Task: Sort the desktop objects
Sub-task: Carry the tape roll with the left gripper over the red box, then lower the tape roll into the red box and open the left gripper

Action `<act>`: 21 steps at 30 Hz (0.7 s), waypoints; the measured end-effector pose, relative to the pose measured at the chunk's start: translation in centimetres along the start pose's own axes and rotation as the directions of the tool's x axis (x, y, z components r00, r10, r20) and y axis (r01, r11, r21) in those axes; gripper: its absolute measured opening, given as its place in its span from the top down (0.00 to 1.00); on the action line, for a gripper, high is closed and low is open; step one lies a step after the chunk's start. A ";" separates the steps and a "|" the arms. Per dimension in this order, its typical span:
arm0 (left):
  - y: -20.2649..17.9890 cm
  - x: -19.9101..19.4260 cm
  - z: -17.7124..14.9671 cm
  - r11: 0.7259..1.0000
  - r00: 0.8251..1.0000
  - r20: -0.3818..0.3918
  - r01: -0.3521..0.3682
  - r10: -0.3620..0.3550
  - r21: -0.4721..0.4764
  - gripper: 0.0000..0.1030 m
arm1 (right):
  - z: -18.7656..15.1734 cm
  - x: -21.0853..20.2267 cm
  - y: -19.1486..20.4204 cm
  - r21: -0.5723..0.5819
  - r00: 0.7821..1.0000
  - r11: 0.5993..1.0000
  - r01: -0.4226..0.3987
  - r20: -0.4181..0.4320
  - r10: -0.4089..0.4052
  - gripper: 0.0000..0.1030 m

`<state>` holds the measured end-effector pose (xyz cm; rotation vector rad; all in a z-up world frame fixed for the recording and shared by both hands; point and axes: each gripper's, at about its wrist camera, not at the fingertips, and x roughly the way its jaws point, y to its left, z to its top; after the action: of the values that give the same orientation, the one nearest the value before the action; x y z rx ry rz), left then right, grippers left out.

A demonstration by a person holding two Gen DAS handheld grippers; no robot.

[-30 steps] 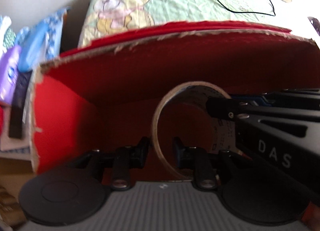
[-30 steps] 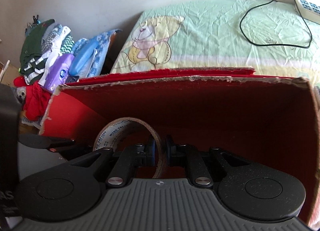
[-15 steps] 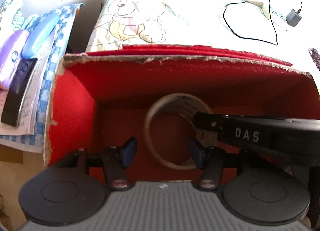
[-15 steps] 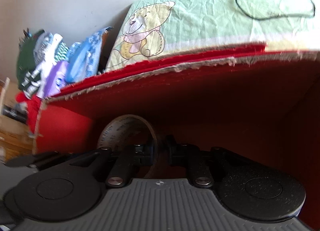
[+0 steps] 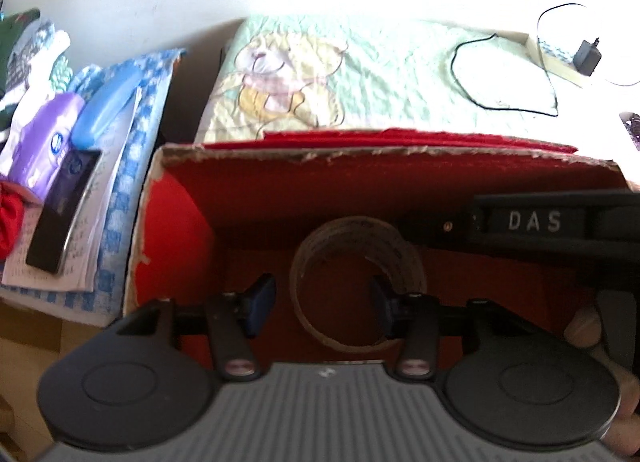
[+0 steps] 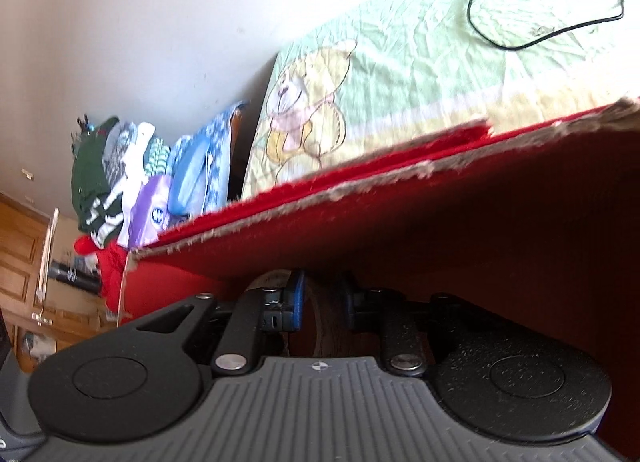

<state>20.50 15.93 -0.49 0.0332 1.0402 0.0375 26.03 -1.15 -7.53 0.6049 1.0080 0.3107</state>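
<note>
while tape roll [image 5: 356, 286] lies in red box [image 5: 176, 229], left hand-held gripper [image 5: 320, 302] gapes above.

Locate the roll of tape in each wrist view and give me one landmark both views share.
Left wrist view: the roll of tape lies low at centre, inside the red box, just ahead of the open left gripper.
Right wrist view: only a sliver of the roll of tape shows, low at centre, between the right gripper fingers.
Shared landmark: the bear print on the green sheet.

red box [image 5: 176, 229], tan tape roll [image 5: 356, 238]
</note>
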 end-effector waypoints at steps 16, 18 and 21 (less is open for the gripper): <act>-7.2 0.3 0.6 0.937 0.977 -0.094 0.212 -0.193 0.278 0.56 | -0.8 -5.3 -0.5 -0.070 0.953 0.964 0.255 0.186 -0.239 0.83; -7.7 0.7 0.8 0.936 0.978 -0.110 0.202 -0.177 0.289 0.56 | -0.9 -5.4 -0.9 -0.054 0.947 0.967 0.250 0.221 -0.233 0.87; -8.1 1.4 0.8 0.934 0.975 -0.143 0.206 -0.170 0.292 0.56 | -1.0 -5.2 -0.2 -0.075 0.927 0.955 0.289 0.272 -0.259 0.87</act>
<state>21.99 7.86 -1.63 0.2146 1.1538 -0.3002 22.46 -3.66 -4.45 0.3823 0.8029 0.0374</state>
